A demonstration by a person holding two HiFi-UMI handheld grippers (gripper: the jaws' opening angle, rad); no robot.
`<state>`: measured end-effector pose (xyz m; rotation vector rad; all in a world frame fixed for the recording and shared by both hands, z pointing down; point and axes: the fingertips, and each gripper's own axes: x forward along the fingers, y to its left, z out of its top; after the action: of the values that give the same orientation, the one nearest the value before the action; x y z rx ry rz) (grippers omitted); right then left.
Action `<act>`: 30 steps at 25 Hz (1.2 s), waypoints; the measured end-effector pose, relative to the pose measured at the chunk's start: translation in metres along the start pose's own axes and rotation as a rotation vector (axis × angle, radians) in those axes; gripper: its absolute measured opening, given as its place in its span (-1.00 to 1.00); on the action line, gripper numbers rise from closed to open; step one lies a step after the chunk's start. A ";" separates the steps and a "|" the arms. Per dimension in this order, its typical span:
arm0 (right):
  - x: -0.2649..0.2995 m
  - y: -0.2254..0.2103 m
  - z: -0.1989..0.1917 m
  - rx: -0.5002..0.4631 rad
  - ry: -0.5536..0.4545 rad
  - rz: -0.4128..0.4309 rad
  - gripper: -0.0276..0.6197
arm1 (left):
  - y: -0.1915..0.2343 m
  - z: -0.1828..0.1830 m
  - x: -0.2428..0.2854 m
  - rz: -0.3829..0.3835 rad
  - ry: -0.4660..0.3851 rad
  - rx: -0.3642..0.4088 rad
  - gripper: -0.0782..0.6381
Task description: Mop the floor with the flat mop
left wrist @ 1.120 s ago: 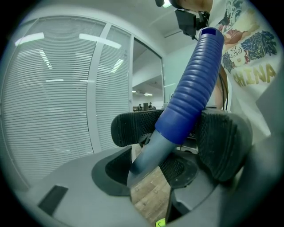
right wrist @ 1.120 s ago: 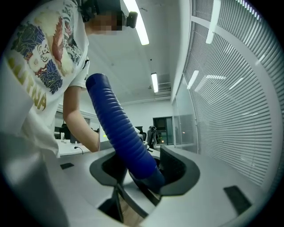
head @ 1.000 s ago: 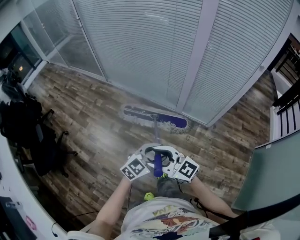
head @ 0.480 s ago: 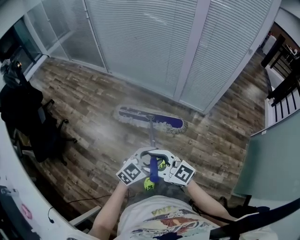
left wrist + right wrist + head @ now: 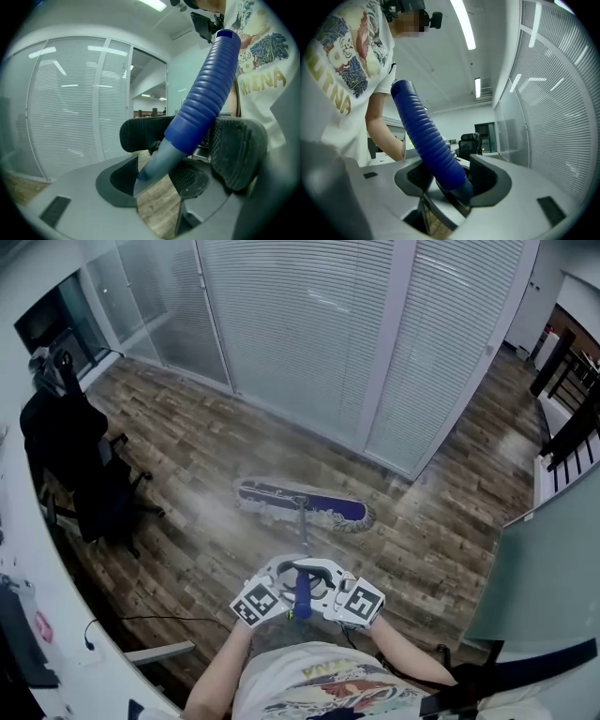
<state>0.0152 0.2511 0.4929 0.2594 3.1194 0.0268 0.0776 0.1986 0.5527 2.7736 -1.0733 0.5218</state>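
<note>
Floor: more bare planks now show between the blind-covered glass wall and the mop than a second ago. The whole view has backed away from that wall, toward 6 o'clock.

Flat mop head: earlier it was close under the wall's foot. Now it is well clear of it, lying flat and crosswise on the planks at 12 o'clock from the person. It reads as a pull stroke, with the strip along the wall likely covered and the next strip under way. There is a pale sheen around the head; damp or glare, cannot tell.

Mop handle: runs from the middle of the head back toward 6 o'clock and ends in a blue ribbed grip.

Left gripper and right gripper: both are clamped on that grip, side by side as before, with pads pressed against its sides.

Around:
- Office chair, dark and draped, at 9–10 o'clock, well apart from the head.
- White desk edge at 8 o'clock.
- Tinted panel at 4 o'clock.
- Thin black cable on the floor at 7–8 o'clock, near the person.

Further backing looks likely to run into the desk, and the cable could snag the head on a leftward pass.
</note>
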 end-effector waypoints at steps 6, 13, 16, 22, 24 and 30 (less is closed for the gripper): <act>-0.067 0.088 0.003 0.013 -0.022 0.046 -0.23 | -0.106 0.001 0.007 0.052 0.026 -0.003 -0.28; -0.114 0.157 0.005 0.015 0.001 0.112 -0.23 | -0.186 0.005 0.008 0.083 0.040 -0.017 -0.28; -0.122 0.161 0.005 0.027 -0.035 0.107 -0.23 | -0.194 0.002 0.014 0.078 0.049 -0.002 -0.28; -0.130 0.146 0.003 0.063 -0.083 0.090 -0.21 | -0.190 -0.002 0.031 0.052 0.066 0.026 -0.29; -0.125 0.137 0.007 0.058 -0.093 0.090 -0.22 | -0.180 0.001 0.031 0.051 0.064 0.031 -0.29; -0.100 0.112 0.003 0.019 -0.058 0.114 -0.22 | -0.143 0.002 0.024 0.063 0.035 0.020 -0.29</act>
<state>0.1320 0.3450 0.4930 0.4302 3.0451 -0.0097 0.1902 0.2890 0.5610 2.7445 -1.1570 0.5894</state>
